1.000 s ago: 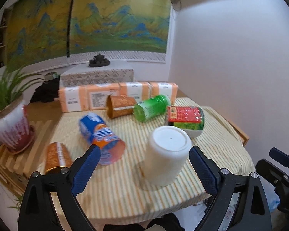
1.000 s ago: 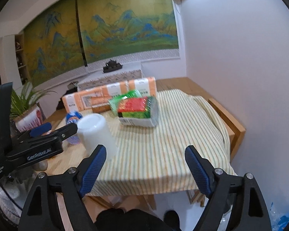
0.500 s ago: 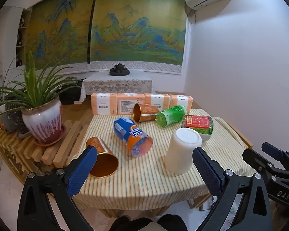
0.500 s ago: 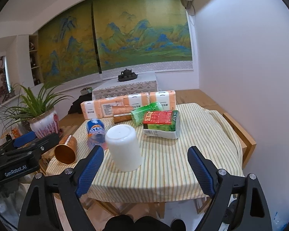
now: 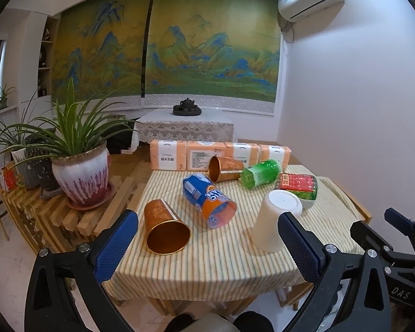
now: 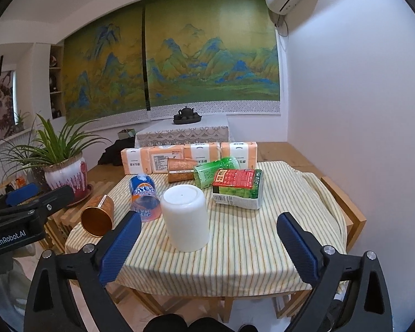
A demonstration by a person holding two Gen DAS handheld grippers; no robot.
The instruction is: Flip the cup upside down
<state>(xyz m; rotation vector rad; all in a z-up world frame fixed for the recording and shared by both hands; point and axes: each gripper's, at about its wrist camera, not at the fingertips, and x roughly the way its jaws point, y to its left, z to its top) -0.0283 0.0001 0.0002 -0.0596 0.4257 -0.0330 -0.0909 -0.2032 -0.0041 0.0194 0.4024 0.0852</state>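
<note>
**White cup stands inverted as both tongs hang clear of the worktop**

The white cup (image 6: pixel 186 218) is seen mouth-down on the striped cloth (image 6: pixel 235 257) near the front edge of the worktop, its flat base turned upward. No contact with it is made by either tool: the left tongs (image 5: pixel 204 246) and the right tongs (image 6: pixel 207 244) are both held spread wide, with nothing pinched, short of the worktop's edge. Just behind the cup a red-and-green packet (image 6: pixel 238 191) is laid, and beside it a blue-and-orange cup (image 6: pixel 144 196) is tipped on its side. Further out, a copper cup (image 6: pixel 98 215) lies open-mouthed at the left corner, a second copper cup (image 6: pixel 181 168) and a green bottle (image 6: pixel 215 171) rest toward the back, and a row of orange packs (image 6: pixel 188 155) is lined along the far edge. A potted plant (image 6: pixel 63 171) is set on a slatted stand to the left.

The flip is judged complete. Little more than a retreat appears to be called for, provided the cup is left undisturbed.
</note>
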